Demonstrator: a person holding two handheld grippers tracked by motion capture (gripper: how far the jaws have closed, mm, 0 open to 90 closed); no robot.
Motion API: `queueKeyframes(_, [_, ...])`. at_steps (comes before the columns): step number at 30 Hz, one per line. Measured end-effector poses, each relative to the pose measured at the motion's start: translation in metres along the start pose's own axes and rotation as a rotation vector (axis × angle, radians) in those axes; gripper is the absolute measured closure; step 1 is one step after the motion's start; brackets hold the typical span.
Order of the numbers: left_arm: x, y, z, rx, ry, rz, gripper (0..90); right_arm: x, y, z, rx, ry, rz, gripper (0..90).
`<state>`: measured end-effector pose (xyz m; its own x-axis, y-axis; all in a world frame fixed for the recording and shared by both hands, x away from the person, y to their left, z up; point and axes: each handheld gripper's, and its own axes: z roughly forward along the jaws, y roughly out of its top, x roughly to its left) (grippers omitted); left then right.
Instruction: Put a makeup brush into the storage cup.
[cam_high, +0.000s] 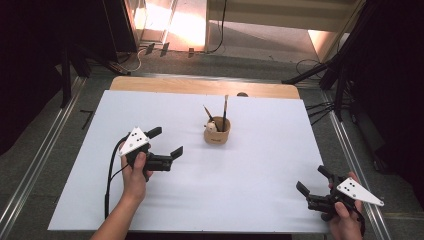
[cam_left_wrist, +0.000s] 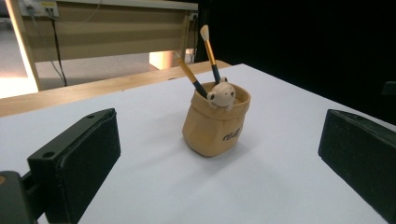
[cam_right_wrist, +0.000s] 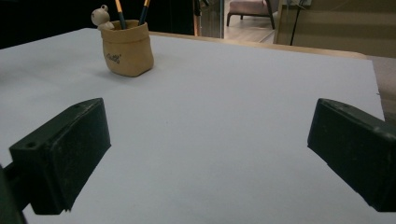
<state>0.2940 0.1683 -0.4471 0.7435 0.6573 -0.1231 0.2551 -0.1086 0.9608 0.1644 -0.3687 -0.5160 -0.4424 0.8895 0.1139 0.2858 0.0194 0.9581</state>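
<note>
A tan bag-shaped pot (cam_high: 217, 134) stands upright near the middle of the white table sheet (cam_high: 250, 165). It holds two brushes (cam_high: 224, 111) and a small bear figure (cam_left_wrist: 221, 94) on its rim. My left gripper (cam_high: 167, 141) is open to the left of the pot, jaws pointing toward it, nothing between them. In the left gripper view the pot (cam_left_wrist: 216, 122) sits just ahead between the jaws. My right gripper (cam_high: 312, 181) is open near the front right corner, far from the pot (cam_right_wrist: 127, 47), which stands at the upper left of its view.
A wooden table edge (cam_high: 200, 86) runs along the far side beyond the white sheet. Metal rails (cam_high: 45, 150) flank the table on both sides. Cables lie on the floor at the back right (cam_high: 315, 107).
</note>
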Motion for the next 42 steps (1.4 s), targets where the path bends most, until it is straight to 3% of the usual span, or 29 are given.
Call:
queueKeyframes(5, [0.004,-0.003,-0.015,-0.001,0.017,0.011,0.0,0.000,0.000,-0.001,-0.003,0.000,-0.002,0.0])
queueKeyframes(11, [0.013,-0.007,-0.033,-0.008,0.039,-0.007,0.0,0.000,0.000,0.000,0.000,0.000,-0.001,0.0])
queueKeyframes(30, [0.029,-0.020,-0.074,-0.008,0.076,-0.016,0.0,-0.001,-0.001,-0.001,0.005,-0.004,0.010,0.0])
queueKeyframes(42, [0.042,-0.030,-0.109,-0.013,0.132,-0.035,0.0,-0.001,-0.001,0.000,0.010,-0.007,0.004,0.0])
